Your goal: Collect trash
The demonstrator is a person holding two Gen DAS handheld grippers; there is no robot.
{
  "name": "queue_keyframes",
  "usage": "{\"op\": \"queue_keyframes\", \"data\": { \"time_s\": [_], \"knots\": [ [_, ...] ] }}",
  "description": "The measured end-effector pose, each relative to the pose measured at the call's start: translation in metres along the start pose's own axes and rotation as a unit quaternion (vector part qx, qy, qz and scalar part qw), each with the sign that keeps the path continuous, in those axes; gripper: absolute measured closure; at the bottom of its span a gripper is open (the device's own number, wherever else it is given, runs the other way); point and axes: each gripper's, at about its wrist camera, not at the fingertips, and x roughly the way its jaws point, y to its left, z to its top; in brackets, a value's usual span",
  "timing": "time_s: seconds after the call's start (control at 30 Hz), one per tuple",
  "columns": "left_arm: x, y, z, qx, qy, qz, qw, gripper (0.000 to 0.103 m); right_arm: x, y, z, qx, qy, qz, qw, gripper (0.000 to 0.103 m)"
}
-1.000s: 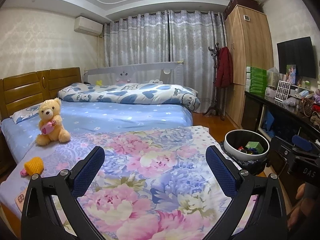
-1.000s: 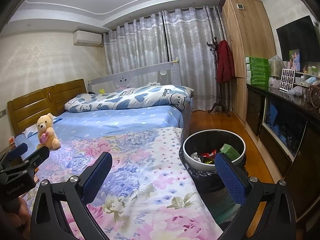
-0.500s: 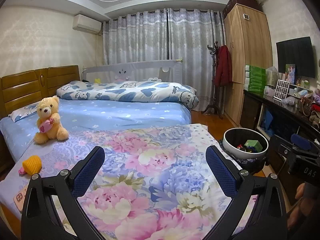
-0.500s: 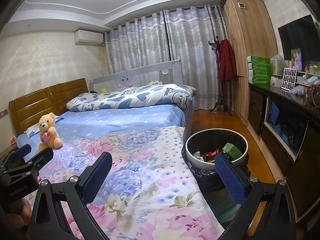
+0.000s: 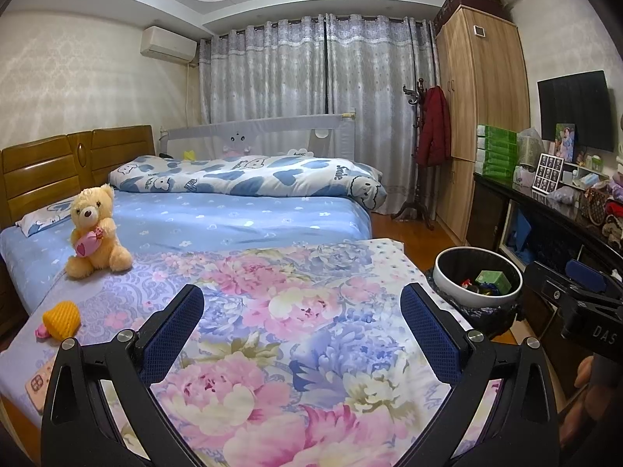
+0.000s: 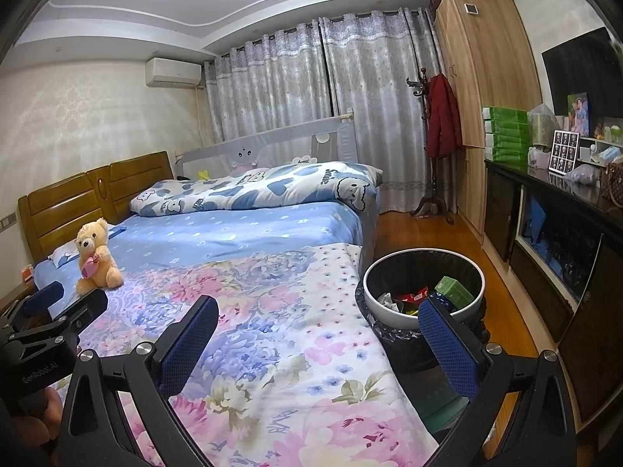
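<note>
A round trash bin with a white rim and black liner stands on the floor at the bed's right side; it also shows in the left wrist view. It holds a green box, red wrappers and crumpled paper. My left gripper is open and empty above the floral quilt. My right gripper is open and empty, over the quilt's right edge, just near of the bin.
A teddy bear sits on the blue sheet. A yellow toy and a pink phone lie at the quilt's left edge. A dark cabinet lines the right wall, with wooden floor between it and the bed.
Both views have shifted slightly: the scene sits a little lower and farther in the left wrist view. Both grippers stay open and empty.
</note>
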Motion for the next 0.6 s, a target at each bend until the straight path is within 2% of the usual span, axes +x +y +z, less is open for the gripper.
{"op": "queue_keyframes", "data": {
  "time_s": [0.6],
  "knots": [
    [0.0021, 0.0003, -0.0019, 0.0, 0.004, -0.002, 1.0, 0.0, 0.0033, 0.0041, -0.0005, -0.001, 0.003, 0.003, 1.0, 0.0]
  ]
}}
